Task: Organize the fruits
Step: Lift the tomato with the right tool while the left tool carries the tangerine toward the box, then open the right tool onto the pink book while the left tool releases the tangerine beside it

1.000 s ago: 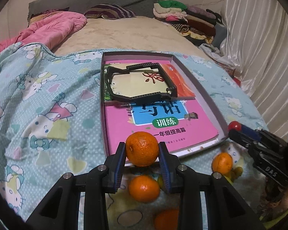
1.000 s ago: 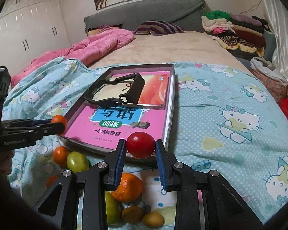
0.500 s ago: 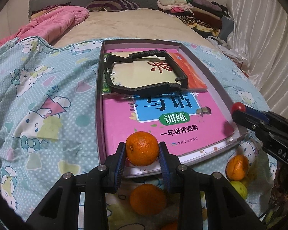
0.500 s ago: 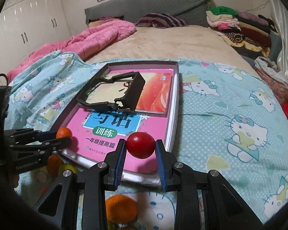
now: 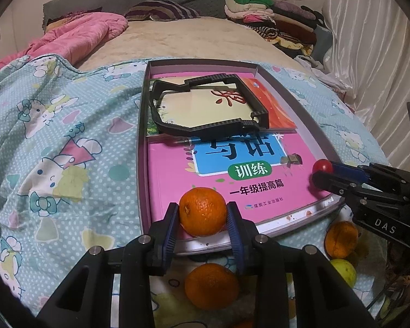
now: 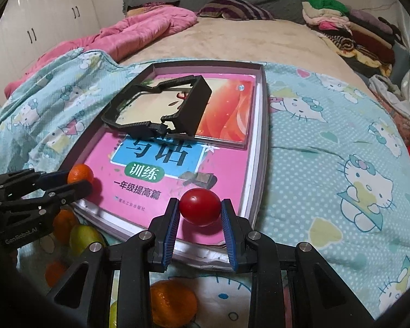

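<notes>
My left gripper (image 5: 203,216) is shut on an orange mandarin (image 5: 203,211), held over the near left corner of a shallow tray (image 5: 143,125) that holds a pink book (image 5: 232,175). My right gripper (image 6: 200,214) is shut on a small red tomato (image 6: 200,210), held over the tray's near right part (image 6: 262,136). Each gripper shows in the other's view: the right one (image 5: 324,172) and the left one (image 6: 78,181). Loose mandarins (image 5: 211,285) (image 5: 340,239) and a green fruit (image 5: 343,270) lie on the bedspread in front of the tray.
A black plastic frame (image 5: 205,109) and an orange book (image 6: 229,112) lie in the tray's far half. The tray rests on a Hello Kitty bedspread (image 5: 54,150). A pink quilt (image 6: 139,30) and a clothes pile (image 6: 350,30) lie at the back.
Both grippers have moved forward with their fruit, from in front of the tray to over its near edge. The loose fruit on the bedspread has dropped lower in both views.
</notes>
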`<state>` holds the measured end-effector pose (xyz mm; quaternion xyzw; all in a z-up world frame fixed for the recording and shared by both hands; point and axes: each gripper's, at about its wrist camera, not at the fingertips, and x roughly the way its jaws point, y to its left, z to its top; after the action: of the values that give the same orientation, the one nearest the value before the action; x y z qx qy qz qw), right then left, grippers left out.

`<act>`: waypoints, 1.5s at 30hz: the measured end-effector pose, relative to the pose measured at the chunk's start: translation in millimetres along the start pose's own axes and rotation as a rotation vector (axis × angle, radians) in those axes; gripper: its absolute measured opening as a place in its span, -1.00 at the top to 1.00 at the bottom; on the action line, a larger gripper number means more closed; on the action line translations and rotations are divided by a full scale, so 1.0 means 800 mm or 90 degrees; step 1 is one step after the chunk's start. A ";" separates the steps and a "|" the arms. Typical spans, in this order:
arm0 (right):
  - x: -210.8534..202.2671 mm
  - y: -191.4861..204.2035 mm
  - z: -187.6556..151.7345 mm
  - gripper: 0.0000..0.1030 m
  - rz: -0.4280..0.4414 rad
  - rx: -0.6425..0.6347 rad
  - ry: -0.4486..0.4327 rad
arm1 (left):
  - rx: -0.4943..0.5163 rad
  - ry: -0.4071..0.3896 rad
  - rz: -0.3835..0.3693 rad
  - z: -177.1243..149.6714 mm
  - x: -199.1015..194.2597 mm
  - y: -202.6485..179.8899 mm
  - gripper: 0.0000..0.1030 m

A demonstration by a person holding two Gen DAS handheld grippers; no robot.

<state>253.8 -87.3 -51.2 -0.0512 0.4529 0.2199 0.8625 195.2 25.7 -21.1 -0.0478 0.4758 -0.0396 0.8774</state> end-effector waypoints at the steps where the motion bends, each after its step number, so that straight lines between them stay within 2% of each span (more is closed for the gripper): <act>1: 0.001 0.000 0.000 0.39 0.001 0.000 0.002 | 0.000 0.001 0.002 0.000 0.000 0.000 0.30; 10: 0.005 0.004 -0.003 0.37 -0.005 -0.012 0.004 | 0.000 -0.002 0.005 -0.001 -0.001 -0.001 0.30; 20: 0.002 0.003 -0.005 0.30 0.012 -0.007 -0.009 | 0.000 0.002 0.008 0.001 -0.002 -0.005 0.30; 21: 0.001 0.003 -0.006 0.29 0.014 -0.007 -0.011 | 0.000 0.001 0.007 0.001 -0.002 -0.005 0.27; 24: -0.001 0.003 -0.007 0.26 0.017 -0.007 -0.015 | 0.005 -0.005 0.003 0.000 -0.005 -0.007 -0.02; 25: -0.003 0.004 -0.008 0.22 0.018 -0.009 -0.016 | 0.006 -0.005 0.001 0.000 -0.005 -0.009 -0.06; 29: -0.009 0.006 -0.008 0.09 0.020 -0.012 -0.026 | 0.005 -0.007 0.002 -0.001 -0.008 -0.012 -0.07; 35: -0.023 -0.003 -0.008 0.04 0.024 -0.001 -0.045 | 0.004 -0.014 -0.001 -0.002 -0.015 -0.017 -0.10; 39: -0.032 -0.007 -0.008 0.00 0.028 0.004 -0.059 | 0.002 -0.022 -0.003 -0.002 -0.022 -0.021 -0.18; 43: -0.041 -0.012 -0.009 -0.07 0.032 0.008 -0.070 | 0.000 -0.032 -0.002 -0.003 -0.033 -0.025 -0.35; 45: -0.045 -0.014 -0.010 -0.09 0.031 0.011 -0.074 | -0.002 -0.038 -0.005 -0.003 -0.039 -0.026 -0.36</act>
<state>235.0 -111.2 -28.3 -0.0200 0.4051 0.2397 0.8821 175.3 8.2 6.0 -0.0521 0.4492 -0.0407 0.8910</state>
